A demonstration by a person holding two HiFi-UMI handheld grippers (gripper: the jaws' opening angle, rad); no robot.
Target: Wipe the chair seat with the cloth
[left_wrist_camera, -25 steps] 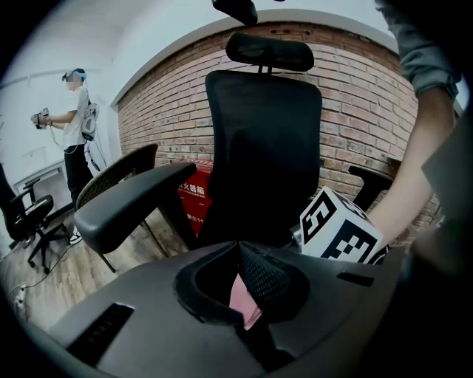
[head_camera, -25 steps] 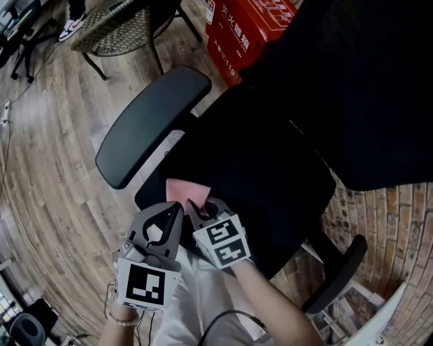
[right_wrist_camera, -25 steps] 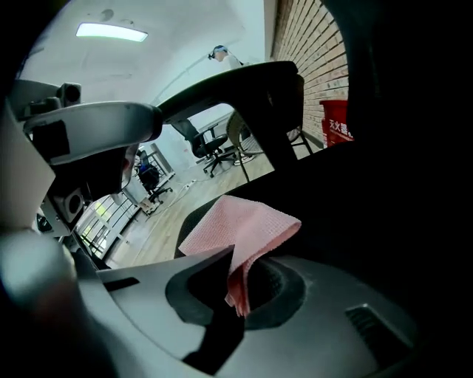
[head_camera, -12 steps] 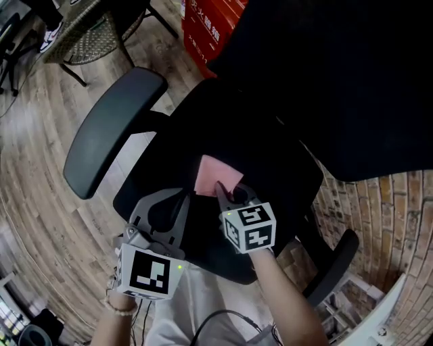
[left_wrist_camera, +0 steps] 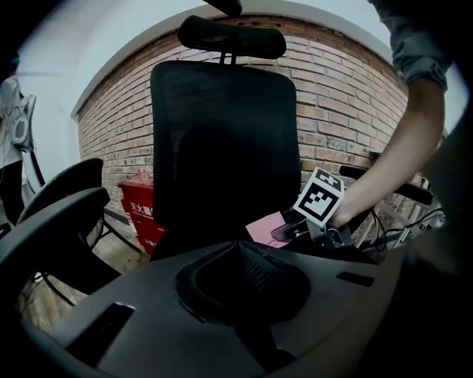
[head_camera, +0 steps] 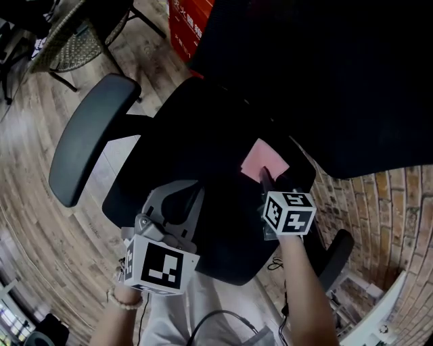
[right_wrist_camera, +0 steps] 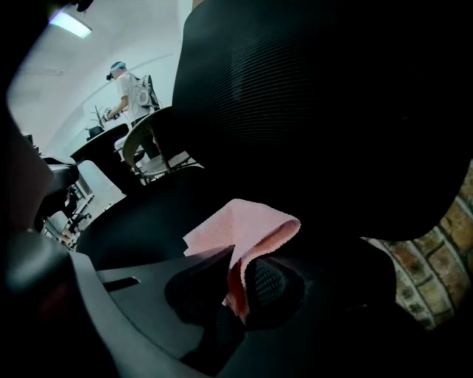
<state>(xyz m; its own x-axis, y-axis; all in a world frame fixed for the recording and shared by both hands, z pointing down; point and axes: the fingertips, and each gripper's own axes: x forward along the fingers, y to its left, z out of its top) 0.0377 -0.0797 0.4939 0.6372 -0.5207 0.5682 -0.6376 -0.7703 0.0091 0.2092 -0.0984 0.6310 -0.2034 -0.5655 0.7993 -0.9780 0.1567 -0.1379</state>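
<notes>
The black chair seat (head_camera: 196, 135) fills the middle of the head view, below the tall black backrest (head_camera: 338, 81). A pink cloth (head_camera: 262, 159) lies folded at the seat's back right, close under the backrest. My right gripper (head_camera: 264, 178) is shut on the cloth's near edge, and the cloth (right_wrist_camera: 247, 225) drapes over its jaws (right_wrist_camera: 236, 277) in the right gripper view. Over the seat's front edge my left gripper (head_camera: 196, 192) hovers, shut and holding nothing. From the left gripper view, the cloth (left_wrist_camera: 264, 227) and the right gripper (left_wrist_camera: 295, 232) show ahead to the right.
A black armrest (head_camera: 88, 145) juts out at the seat's left, another (head_camera: 335, 260) at the lower right. A red box (head_camera: 184, 20) and a wicker chair (head_camera: 74, 34) stand on the wood floor behind. Brick surface (head_camera: 385, 203) lies right. A person (right_wrist_camera: 133, 88) stands far off.
My right gripper has dragged the pink cloth across the seat from the front left to the back right. The left gripper has stayed near the front edge.
</notes>
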